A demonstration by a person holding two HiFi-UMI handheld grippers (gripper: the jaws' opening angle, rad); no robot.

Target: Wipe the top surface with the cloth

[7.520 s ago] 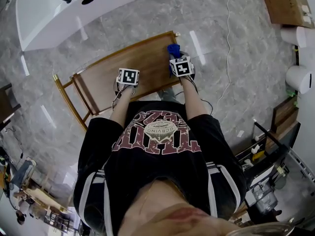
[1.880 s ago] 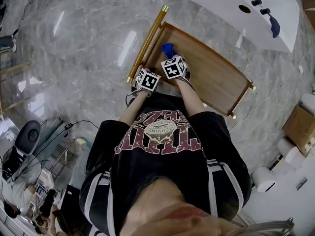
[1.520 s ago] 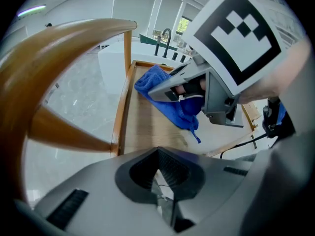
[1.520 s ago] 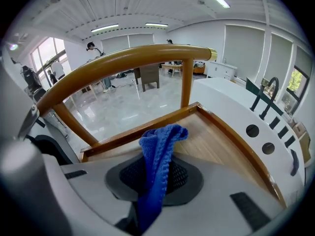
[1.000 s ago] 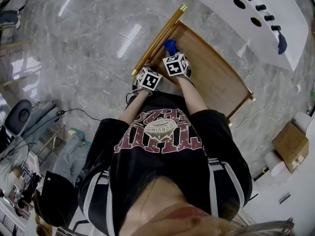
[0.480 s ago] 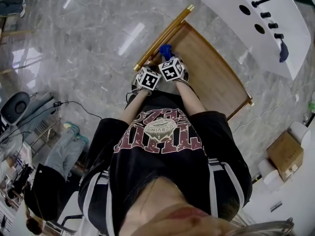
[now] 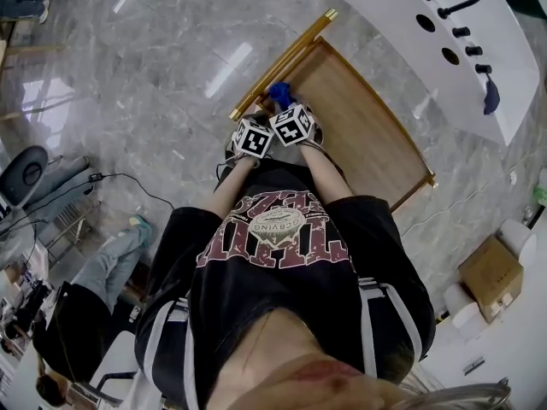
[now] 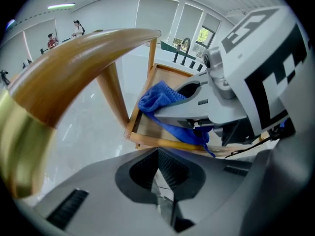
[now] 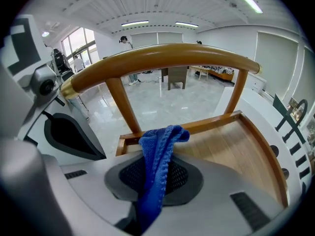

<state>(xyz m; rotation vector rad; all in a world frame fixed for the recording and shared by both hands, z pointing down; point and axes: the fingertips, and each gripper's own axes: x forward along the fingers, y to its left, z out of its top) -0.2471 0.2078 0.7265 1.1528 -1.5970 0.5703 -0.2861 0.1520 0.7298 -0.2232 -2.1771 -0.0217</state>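
A person in a black printed T-shirt [image 7: 273, 237] stands on a grey marble floor [image 7: 128, 84] at one end of a low wooden table [image 7: 359, 118] and holds a two-jaw tool in each hand. The table top is plain wood with a raised rim. A curved wooden rail [image 9: 162, 58] with brass-coloured ends spans the end nearest the tools, carried on slanting wooden posts.

The right tool [image 9: 155, 178] is clamped on a blue knitted cloth [image 9: 160, 146]. The cloth rises out of the jaws in a folded hump and droops forward over the corner of the table top, just below the rail. In the left gripper view its loose tail trails along the near rim (whether it presses on the wood I cannot tell).

The left tool [image 8: 160, 200] sits just beside the right one, so that their marker cubes almost touch in the head view. Its jaws are drawn together with nothing between them, and they point toward the table's corner from under the rail.

Beyond the far end of the table stands a white counter [image 7: 444, 49] with dark round holes and black fittings. A cardboard box [image 7: 489, 272] sits on the floor to the person's right.
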